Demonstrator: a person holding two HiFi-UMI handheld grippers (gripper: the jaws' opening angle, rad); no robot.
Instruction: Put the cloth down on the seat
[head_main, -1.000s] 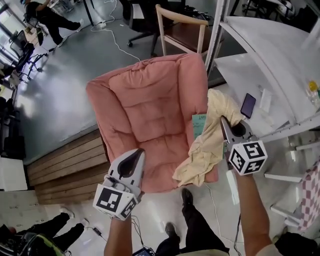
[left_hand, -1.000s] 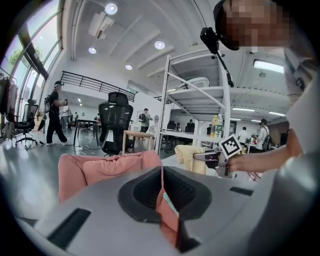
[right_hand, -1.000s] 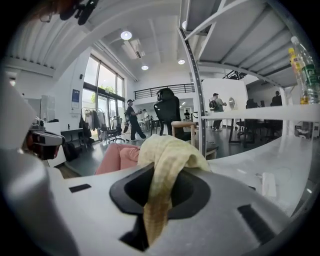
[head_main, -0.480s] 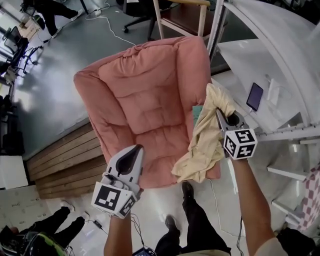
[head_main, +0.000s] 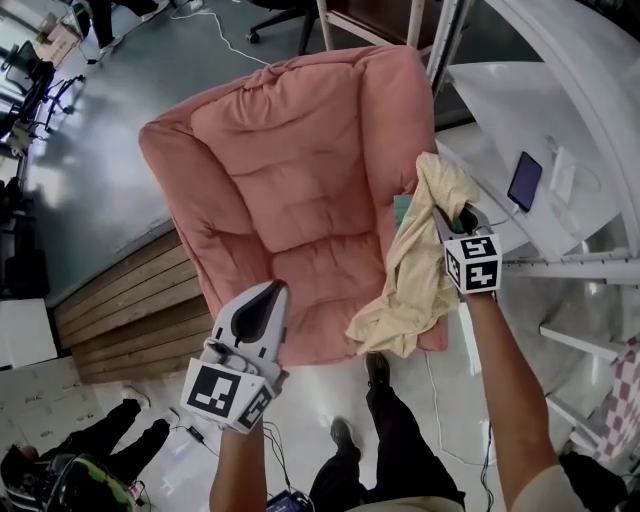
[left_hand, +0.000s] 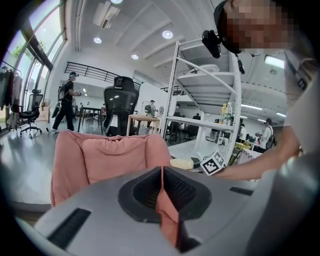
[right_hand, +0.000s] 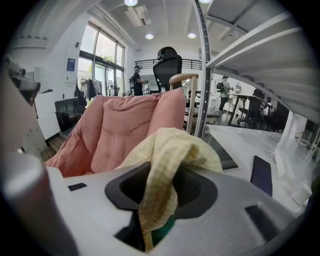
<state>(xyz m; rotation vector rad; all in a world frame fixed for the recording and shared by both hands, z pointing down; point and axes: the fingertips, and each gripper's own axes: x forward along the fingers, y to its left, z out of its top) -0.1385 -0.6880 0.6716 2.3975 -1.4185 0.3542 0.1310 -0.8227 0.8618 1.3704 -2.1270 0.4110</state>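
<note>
Cloth: the pale yellow cloth is hanging at the right edge of the armchair. Its upper bunch is sitting over the tips of the right gripper, and its lower folds are trailing toward the near right corner of the seat.
Cloth and seat: the lower folds are overlapping that corner from above; I cannot tell whether they are touching the cushion.
Right gripper: its jaws have just been opening, and a strand of the cloth is running down between them, draped rather than pinched.
Left gripper: the left gripper is hovering over the near edge of the seat, well left of the cloth. Its jaws are pressing together with nothing between them.
Armchair: the pink padded armchair is facing the person, its back leaning away on the far side.
Right of the chair: a dark phone is lying on a white table.
Left of the chair: wooden planks are lying by the grey floor.
</note>
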